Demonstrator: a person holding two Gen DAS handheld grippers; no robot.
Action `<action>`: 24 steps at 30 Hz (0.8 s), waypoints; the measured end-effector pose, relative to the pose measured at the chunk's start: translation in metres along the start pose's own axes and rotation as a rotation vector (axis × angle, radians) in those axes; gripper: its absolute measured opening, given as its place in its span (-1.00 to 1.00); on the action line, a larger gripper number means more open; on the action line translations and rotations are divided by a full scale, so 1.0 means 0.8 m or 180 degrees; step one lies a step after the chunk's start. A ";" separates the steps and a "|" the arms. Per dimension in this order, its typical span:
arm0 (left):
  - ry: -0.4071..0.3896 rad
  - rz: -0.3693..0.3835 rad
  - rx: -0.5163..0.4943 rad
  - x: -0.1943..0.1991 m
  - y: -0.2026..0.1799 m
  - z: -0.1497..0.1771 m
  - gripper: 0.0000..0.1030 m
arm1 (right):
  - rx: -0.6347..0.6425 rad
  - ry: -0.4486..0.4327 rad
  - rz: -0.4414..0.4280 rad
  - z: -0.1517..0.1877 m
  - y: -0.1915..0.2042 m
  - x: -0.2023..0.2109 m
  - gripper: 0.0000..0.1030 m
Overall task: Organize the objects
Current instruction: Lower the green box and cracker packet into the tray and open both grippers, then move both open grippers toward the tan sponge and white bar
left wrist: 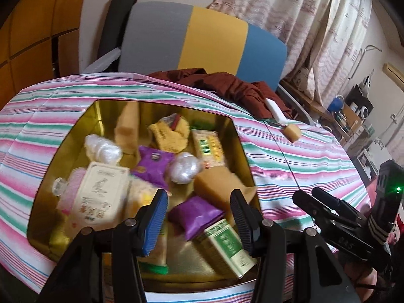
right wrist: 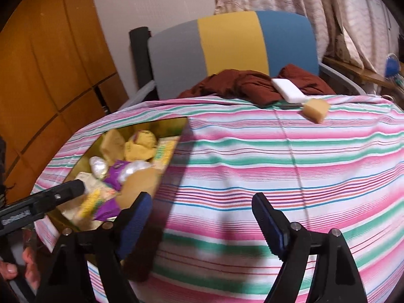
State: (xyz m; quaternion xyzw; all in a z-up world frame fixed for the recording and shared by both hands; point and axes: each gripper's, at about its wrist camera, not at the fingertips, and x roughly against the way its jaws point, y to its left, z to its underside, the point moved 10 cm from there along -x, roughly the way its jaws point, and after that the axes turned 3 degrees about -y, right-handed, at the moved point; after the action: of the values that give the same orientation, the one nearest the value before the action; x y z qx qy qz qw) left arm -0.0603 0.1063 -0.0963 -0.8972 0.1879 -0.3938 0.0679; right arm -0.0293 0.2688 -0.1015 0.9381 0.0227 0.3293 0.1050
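Observation:
A gold tin (left wrist: 234, 136) sits in the striped cloth and holds several items: purple packets (left wrist: 195, 214), green-and-white boxes (left wrist: 227, 247), cream boxes (left wrist: 101, 197), white wrapped balls (left wrist: 183, 168) and tan blocks (left wrist: 217, 185). My left gripper (left wrist: 199, 202) hangs open over the tin's near end. The purple packet lies below the gap, clear of both pads. My right gripper (right wrist: 202, 202) stands wide open over bare striped cloth to the right of the tin (right wrist: 176, 149), with nothing between its fingers. A tan sponge block (right wrist: 315, 109) and a white bar (right wrist: 289, 89) lie at the far right.
A maroon cloth (right wrist: 242, 83) is bunched at the table's far edge, against a chair back (right wrist: 227, 43) in grey, yellow and blue. Wooden cupboards (right wrist: 50, 75) stand to the left, curtains (left wrist: 303, 25) behind. The striped tablecloth (right wrist: 277, 176) spreads wide to the right of the tin.

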 end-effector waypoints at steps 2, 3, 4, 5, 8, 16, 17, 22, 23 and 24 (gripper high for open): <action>0.0033 0.0041 -0.0026 -0.006 -0.013 -0.003 0.01 | -0.0013 -0.0014 0.0067 -0.002 -0.016 -0.001 0.60; 0.0047 0.0051 -0.0044 -0.008 -0.019 -0.004 0.01 | -0.0035 -0.0020 0.0101 -0.004 -0.027 -0.001 0.60; 0.0056 0.0062 -0.0069 -0.010 -0.026 -0.006 0.01 | -0.0055 -0.0029 0.0133 -0.006 -0.035 -0.002 0.61; 0.0060 0.0082 -0.0101 -0.013 -0.035 -0.008 0.01 | -0.0081 -0.0038 0.0174 -0.008 -0.045 -0.004 0.61; 0.0091 0.0135 -0.0186 -0.022 -0.060 -0.015 0.01 | -0.0142 -0.0035 0.0267 -0.014 -0.071 -0.009 0.63; 0.0184 0.0292 -0.0388 -0.050 -0.122 -0.028 0.01 | -0.0231 -0.0045 0.0503 -0.038 -0.140 -0.027 0.63; 0.0196 0.0308 -0.0410 -0.053 -0.129 -0.029 0.01 | -0.0224 -0.0046 0.0537 -0.042 -0.148 -0.031 0.63; 0.0241 0.0341 -0.0527 -0.067 -0.154 -0.031 0.01 | -0.0256 -0.0022 0.0646 -0.059 -0.187 -0.055 0.64; 0.0253 0.0346 -0.0535 -0.069 -0.157 -0.031 0.01 | -0.0276 -0.0017 0.0658 -0.062 -0.196 -0.060 0.64; 0.0267 0.0349 -0.0540 -0.071 -0.159 -0.031 0.01 | -0.0303 -0.0015 0.0668 -0.067 -0.206 -0.068 0.64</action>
State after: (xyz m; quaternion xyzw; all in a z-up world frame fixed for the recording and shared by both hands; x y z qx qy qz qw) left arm -0.0777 0.2461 -0.0839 -0.8708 0.2721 -0.4095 0.0053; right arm -0.1006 0.4331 -0.1290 0.9300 -0.0915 0.3371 0.1144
